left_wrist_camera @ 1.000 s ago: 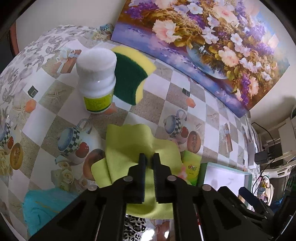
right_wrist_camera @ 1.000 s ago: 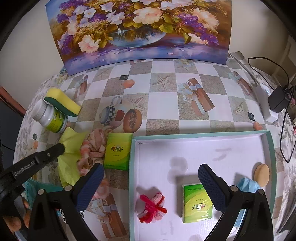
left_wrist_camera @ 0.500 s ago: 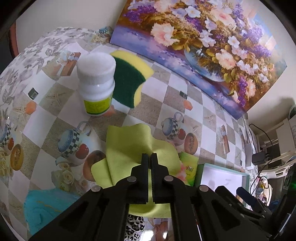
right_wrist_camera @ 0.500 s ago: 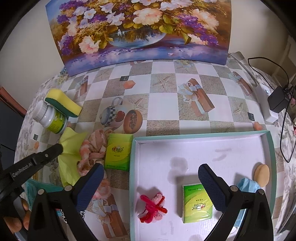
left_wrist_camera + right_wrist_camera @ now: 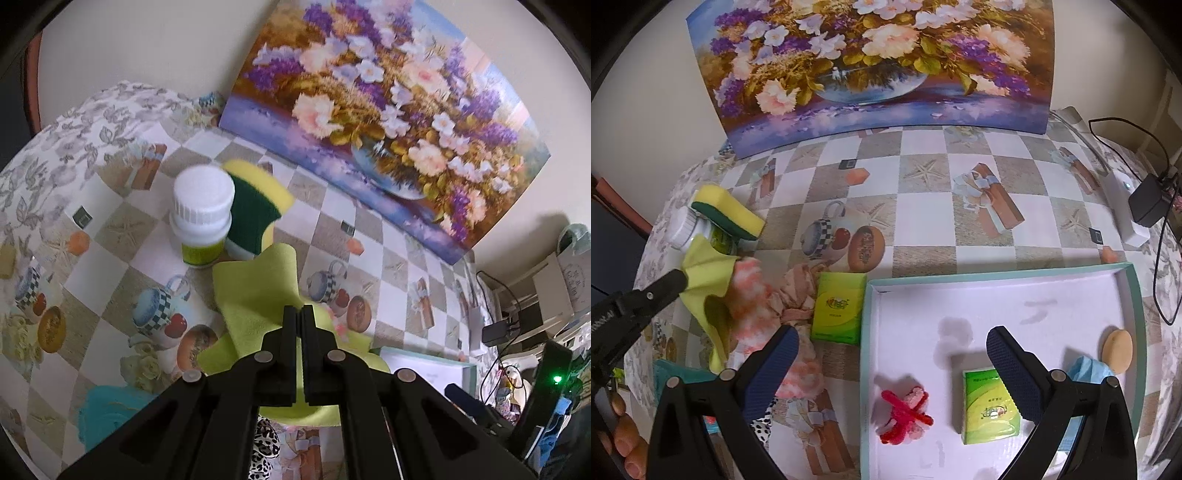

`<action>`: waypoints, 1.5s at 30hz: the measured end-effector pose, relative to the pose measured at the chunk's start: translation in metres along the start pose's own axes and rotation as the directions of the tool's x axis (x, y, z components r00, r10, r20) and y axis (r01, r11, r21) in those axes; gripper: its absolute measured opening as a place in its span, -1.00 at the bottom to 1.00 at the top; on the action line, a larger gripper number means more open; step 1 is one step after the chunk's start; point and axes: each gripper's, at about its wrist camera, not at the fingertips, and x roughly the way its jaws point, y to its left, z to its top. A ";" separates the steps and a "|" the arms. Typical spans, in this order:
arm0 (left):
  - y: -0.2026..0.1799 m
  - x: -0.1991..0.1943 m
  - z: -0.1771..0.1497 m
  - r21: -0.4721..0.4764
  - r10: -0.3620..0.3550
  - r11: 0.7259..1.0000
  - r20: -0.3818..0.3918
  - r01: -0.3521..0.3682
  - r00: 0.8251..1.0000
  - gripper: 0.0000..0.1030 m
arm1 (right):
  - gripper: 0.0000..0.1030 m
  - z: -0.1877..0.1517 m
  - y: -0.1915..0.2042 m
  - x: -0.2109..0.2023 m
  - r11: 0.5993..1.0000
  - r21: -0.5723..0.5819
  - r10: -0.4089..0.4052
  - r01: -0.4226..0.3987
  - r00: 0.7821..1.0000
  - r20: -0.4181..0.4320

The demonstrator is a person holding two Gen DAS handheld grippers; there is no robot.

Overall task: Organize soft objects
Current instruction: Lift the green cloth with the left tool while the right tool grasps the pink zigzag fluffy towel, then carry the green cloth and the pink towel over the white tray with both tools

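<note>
Left tool clamped tight on the yellow-green cloth; cloth bunched at the pads, lifted, its far corner draped up in front of the white bottle and the yellow-green sponge. From the right wrist view the cloth hangs from the tool tip, lower edge trailing over the pink-white fabric on the tabletop. Green tissue pack lies just beside the tray's left wall, outside it. Right tool spread wide, nothing between its fingers, hovering over the tray. Inside the tray: red-pink pipe-cleaner bundle, second green tissue pack, tan round puff, blue crumpled item. Teal cloth lies at the near tabletop edge.
</note>
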 end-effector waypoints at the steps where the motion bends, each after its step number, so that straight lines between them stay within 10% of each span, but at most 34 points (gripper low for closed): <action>1: 0.000 -0.004 0.001 0.001 -0.001 1.000 0.010 0.001 1.000 -0.97 | 1.00 0.000 0.001 -0.001 1.000 0.000 0.008 -0.008 1.000 0.004; 17: 0.039 -0.043 0.014 -0.079 0.057 0.996 0.120 -0.047 0.991 -0.97 | 0.78 -0.010 0.051 0.014 0.981 -0.093 0.169 -0.171 0.985 -0.020; 36: 0.064 -0.024 0.011 -0.132 0.051 0.990 0.059 -0.043 0.997 -0.97 | -0.69 -0.030 0.088 0.063 0.965 -0.171 0.183 -0.201 0.976 -0.114; 45: 0.059 -0.026 0.012 -0.117 0.055 0.992 0.065 -0.047 0.996 -0.97 | -0.81 -0.027 0.087 0.050 0.957 -0.165 0.226 -0.237 0.971 -0.083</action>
